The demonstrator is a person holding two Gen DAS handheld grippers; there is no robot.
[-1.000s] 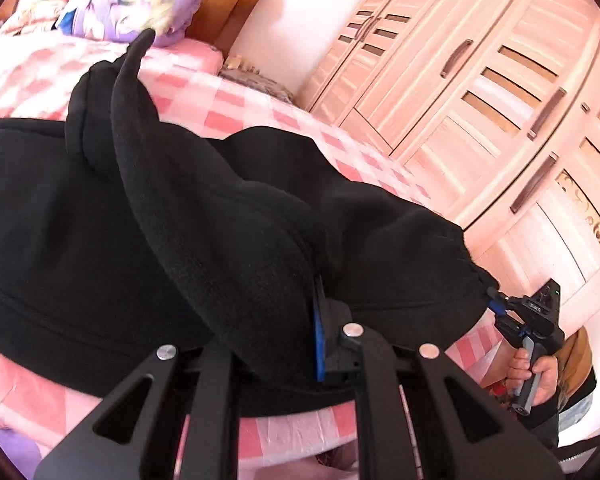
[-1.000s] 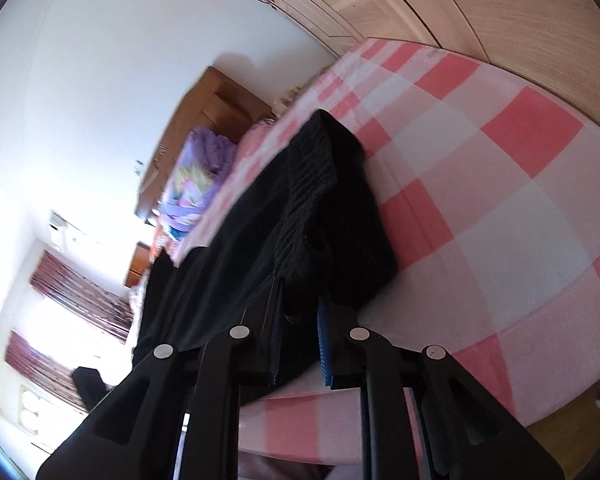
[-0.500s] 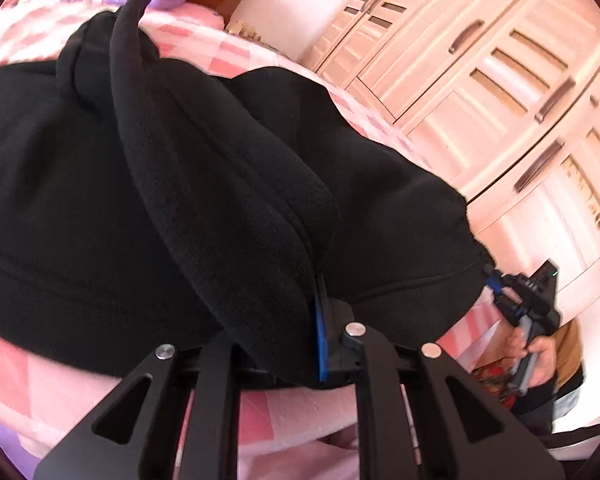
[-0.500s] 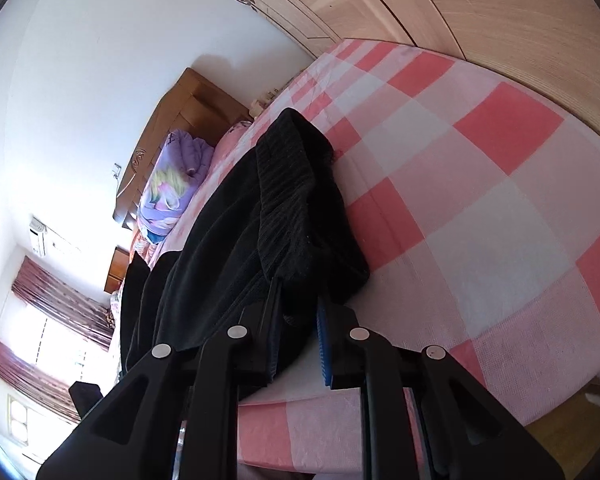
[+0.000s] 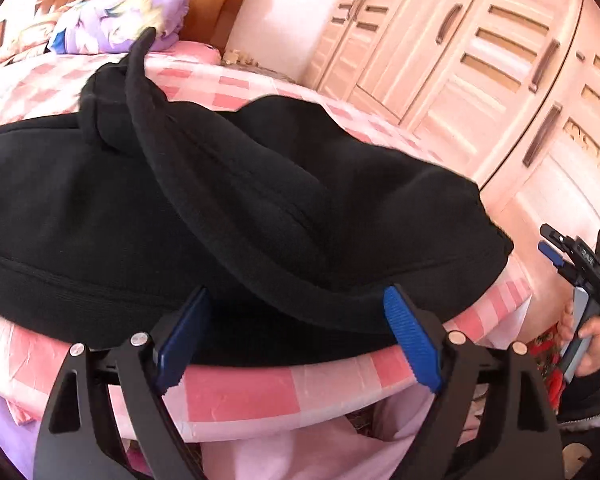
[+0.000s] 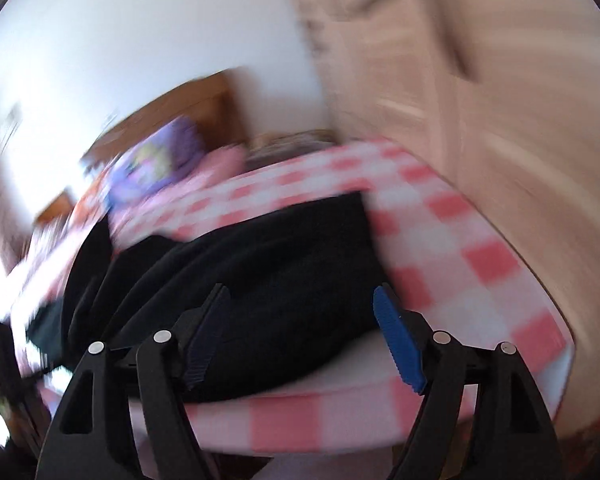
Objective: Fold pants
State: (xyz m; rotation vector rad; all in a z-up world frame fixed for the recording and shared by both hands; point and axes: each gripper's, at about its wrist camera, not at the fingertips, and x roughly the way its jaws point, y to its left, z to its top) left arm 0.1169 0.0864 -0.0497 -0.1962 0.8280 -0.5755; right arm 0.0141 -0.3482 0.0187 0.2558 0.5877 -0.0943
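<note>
- Left tool (image 5: 295, 336): jaws just sprung wide, blue pads (image 5: 410, 340) apart; fold of black pants (image 5: 227, 216) clamped a second ago now lying loose between them, not pressed.
- Right tool (image 6: 300, 336): likewise just opened, nothing gripped; view badly smeared and framed differently from half a second back (rolled and pulling off the cloth, by the look of it).
- Pants: resting on the pink-checked bed (image 5: 235, 392), near its front edge, doubled over with a thick ridge running up toward the purple pillow (image 5: 119, 20).
- Right hand (image 5: 588, 336) also visible from the left view, off the bed's corner, clear of the fabric.
- Reading: both corners released together, so this fold counts as laid down.
- Still lumpy; likely needs smoothing or another fold (judgement only).
</note>
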